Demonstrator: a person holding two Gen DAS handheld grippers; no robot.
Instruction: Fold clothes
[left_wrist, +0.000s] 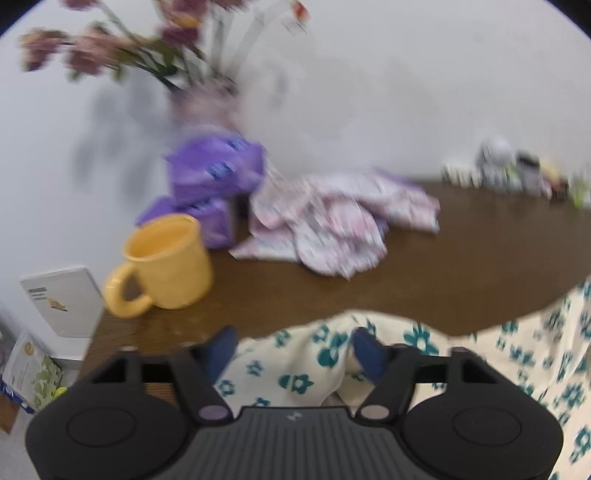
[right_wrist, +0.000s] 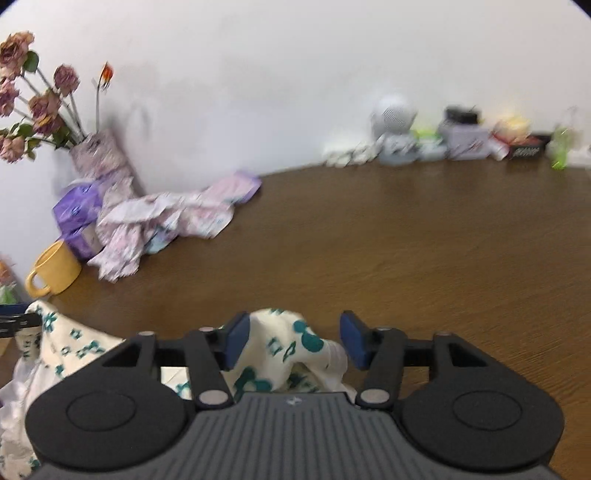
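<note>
Both cameras sit low, close over the brown desk (left_wrist: 424, 273), and look toward the white wall. The left one is nearer the yellow mug (left_wrist: 166, 264). Both see that mug (right_wrist: 51, 269) and the pink cloth pile (right_wrist: 159, 221).

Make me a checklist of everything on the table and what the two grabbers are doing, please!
Surface: brown wooden table, mostly bare.
Job's things: cream cloth with teal flowers at the near edge; crumpled pink patterned cloth by the wall.
Clutter: yellow mug, purple packs, dried flowers, small items along the wall.
Grippers: left gripper and right gripper both open, flowered cloth between the fingers.
Cables: nothing seen.
Surroundings: white wall; boxes beside the table.
</note>
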